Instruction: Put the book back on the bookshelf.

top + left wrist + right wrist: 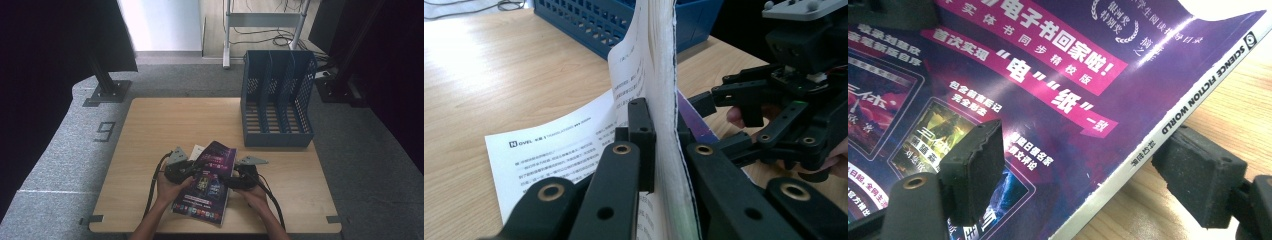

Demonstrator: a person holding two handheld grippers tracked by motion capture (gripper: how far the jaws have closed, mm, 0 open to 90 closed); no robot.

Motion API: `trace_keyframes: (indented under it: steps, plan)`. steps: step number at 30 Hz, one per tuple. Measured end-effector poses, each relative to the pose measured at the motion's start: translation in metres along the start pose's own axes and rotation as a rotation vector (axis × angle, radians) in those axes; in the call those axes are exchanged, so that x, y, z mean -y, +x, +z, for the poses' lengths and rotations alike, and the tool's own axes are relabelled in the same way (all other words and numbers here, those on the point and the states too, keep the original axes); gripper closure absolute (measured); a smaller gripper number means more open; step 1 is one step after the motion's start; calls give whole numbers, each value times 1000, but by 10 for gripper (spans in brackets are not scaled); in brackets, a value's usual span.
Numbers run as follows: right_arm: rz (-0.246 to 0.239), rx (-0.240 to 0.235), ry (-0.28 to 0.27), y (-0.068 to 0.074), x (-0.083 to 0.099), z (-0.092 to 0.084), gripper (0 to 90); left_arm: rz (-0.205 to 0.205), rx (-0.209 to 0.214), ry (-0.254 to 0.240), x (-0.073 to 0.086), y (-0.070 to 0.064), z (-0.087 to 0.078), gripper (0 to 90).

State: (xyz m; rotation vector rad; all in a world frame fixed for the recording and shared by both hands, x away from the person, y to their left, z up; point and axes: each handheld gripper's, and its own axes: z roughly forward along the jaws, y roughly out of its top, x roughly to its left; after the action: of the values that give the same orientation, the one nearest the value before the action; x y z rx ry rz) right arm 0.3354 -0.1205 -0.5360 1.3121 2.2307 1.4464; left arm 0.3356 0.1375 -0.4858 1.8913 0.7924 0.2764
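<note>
Magazine (pixel 209 181) — glossy purple cover, thin white pages — left gripper (pixel 663 150) clamped.

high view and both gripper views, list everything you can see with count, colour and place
magazine: 1, purple cover with a white spine, near edge of the table, part of its pages lifted upright
loose page: 1, white with print, flat on the table under the lifted pages
file rack: 1, blue, three slots, far right of the table
table: 1, light wood, centre
floor number: 1, a dark 9 on grey carpet, left of the table
stand: 1, black, floor at far left
left gripper: 1, black, shut on the lifted pages
right gripper: 1, black, jaws apart either side of the spine
hands: 2, at the near edge
</note>
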Motion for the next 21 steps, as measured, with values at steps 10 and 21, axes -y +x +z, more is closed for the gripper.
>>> trace_keyframes:
  steps: [10, 21]
  plan:
    - [-4, 1, -1, 2, 0, 0, 213, -21, -9, 32, 6, 8, 7, 874]
    - [-9, 9, 16, 2, 1, 4, 213, -42, -21, 85, 17, 15, 19, 873]
